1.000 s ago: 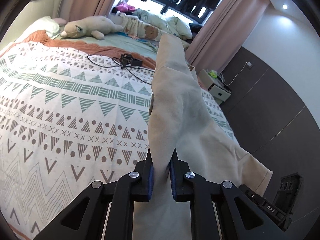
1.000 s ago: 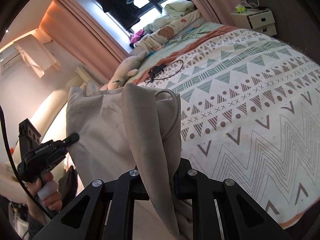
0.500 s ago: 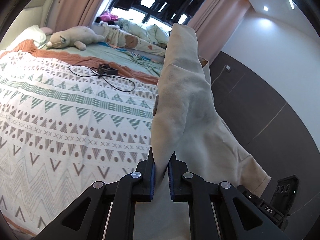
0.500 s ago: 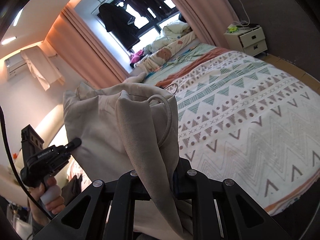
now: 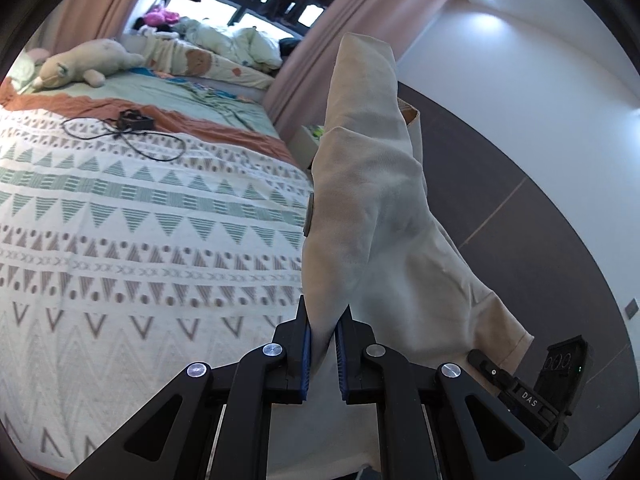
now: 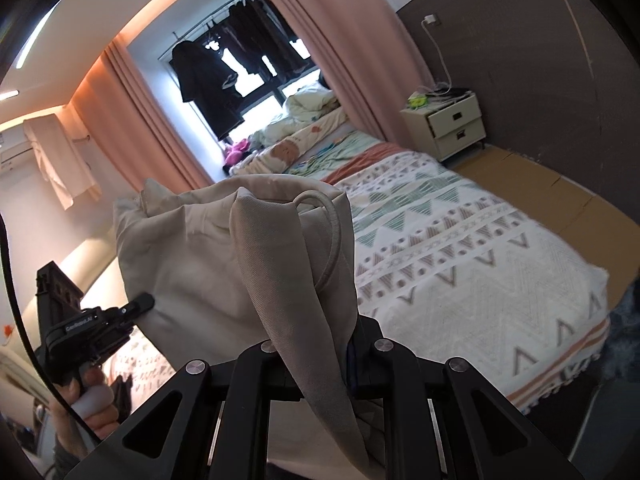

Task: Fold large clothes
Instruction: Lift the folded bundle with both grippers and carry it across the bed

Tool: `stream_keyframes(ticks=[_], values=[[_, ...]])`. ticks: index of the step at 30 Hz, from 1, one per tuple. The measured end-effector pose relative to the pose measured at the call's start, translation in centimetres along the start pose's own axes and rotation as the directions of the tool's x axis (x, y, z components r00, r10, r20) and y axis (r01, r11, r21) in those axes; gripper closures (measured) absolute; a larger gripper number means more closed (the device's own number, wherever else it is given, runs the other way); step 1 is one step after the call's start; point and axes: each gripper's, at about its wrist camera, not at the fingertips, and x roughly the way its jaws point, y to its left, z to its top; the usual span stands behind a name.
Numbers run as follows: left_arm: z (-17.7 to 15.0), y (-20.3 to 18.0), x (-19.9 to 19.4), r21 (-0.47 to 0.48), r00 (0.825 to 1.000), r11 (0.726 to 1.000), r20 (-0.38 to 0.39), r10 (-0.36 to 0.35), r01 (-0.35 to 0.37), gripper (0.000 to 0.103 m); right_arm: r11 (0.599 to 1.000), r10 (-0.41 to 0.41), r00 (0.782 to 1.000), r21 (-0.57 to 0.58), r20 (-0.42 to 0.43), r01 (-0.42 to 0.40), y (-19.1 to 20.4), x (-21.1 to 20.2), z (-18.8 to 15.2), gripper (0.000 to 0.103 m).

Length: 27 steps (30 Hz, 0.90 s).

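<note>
I have lifted the beige garment (image 5: 372, 216) higher above the patterned bed (image 5: 120, 240), my left gripper (image 5: 322, 344) and right gripper (image 6: 320, 354) both clamped on its bunched cloth, which blocks much of each view.

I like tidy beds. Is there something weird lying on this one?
Yes. A black cable with a small black box lies loose and tangled on the patterned bedspread, near the orange blanket. It looks left behind, right where clothes get folded.

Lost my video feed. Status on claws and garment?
Left claw shut on beige garment. Right claw shut on it too. Garment held above patterned bedspread; charger cable far off.
</note>
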Motion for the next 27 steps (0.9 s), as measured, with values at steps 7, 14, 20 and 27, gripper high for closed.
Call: stream_keyframes(ticks=[7, 14, 20, 27], values=[[-1.4, -6.2, 3.0, 0.030, 0.995, 0.996, -0.046, -0.087, 0.088, 0.093, 0.996, -0.087, 0.992, -0.027, 0.090, 0.089, -3.1, -5.4, 2.9, 0.088], [-2.1, -11.4, 5.4, 0.060, 0.981, 0.982, -0.087, -0.176, 0.181, 0.093, 0.986, -0.162, 0.971, -0.015, 0.173, 0.167, -5.7, -10.5, 5.4, 0.088], [-2.3, -13.8, 7.9, 0.077, 0.968, 0.971, -0.131, -0.215, 0.226, 0.093, 0.971, -0.228, 0.952, -0.016, 0.204, 0.237, -7.2, -12.3, 6.9, 0.088], [-2.0, -13.0, 14.0, 0.083, 0.965, 0.977, -0.193, -0.180, 0.198, 0.093, 0.960, -0.277, 0.942, 0.001, 0.189, 0.282, -10.1, -8.5, 8.5, 0.089]])
